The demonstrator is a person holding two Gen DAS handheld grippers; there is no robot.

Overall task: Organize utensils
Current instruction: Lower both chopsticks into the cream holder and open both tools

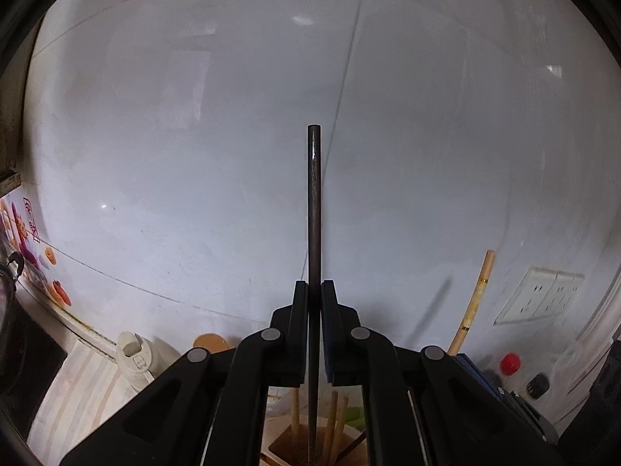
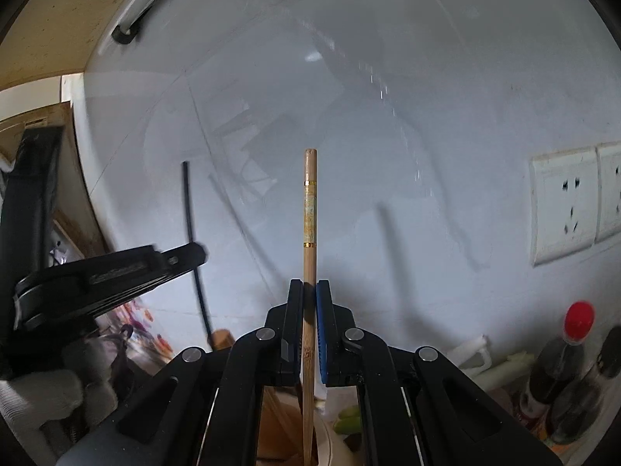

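Note:
My left gripper (image 1: 314, 291) is shut on a dark chopstick (image 1: 313, 209) that stands upright in front of the white tiled wall. Its lower end points down toward a wooden utensil holder (image 1: 310, 442) with several wooden chopsticks in it. My right gripper (image 2: 309, 291) is shut on a light bamboo chopstick (image 2: 309, 213) with gold bands, also upright. The bamboo chopstick shows at the right in the left wrist view (image 1: 475, 303). The left gripper (image 2: 194, 252) and the dark chopstick (image 2: 188, 202) show at the left in the right wrist view.
A white wall socket (image 2: 566, 209) is at the right. A red-capped dark sauce bottle (image 2: 559, 353) and other bottles stand on the counter below it. A white appliance (image 1: 134, 353) and a black pot (image 1: 11, 310) stand at the left.

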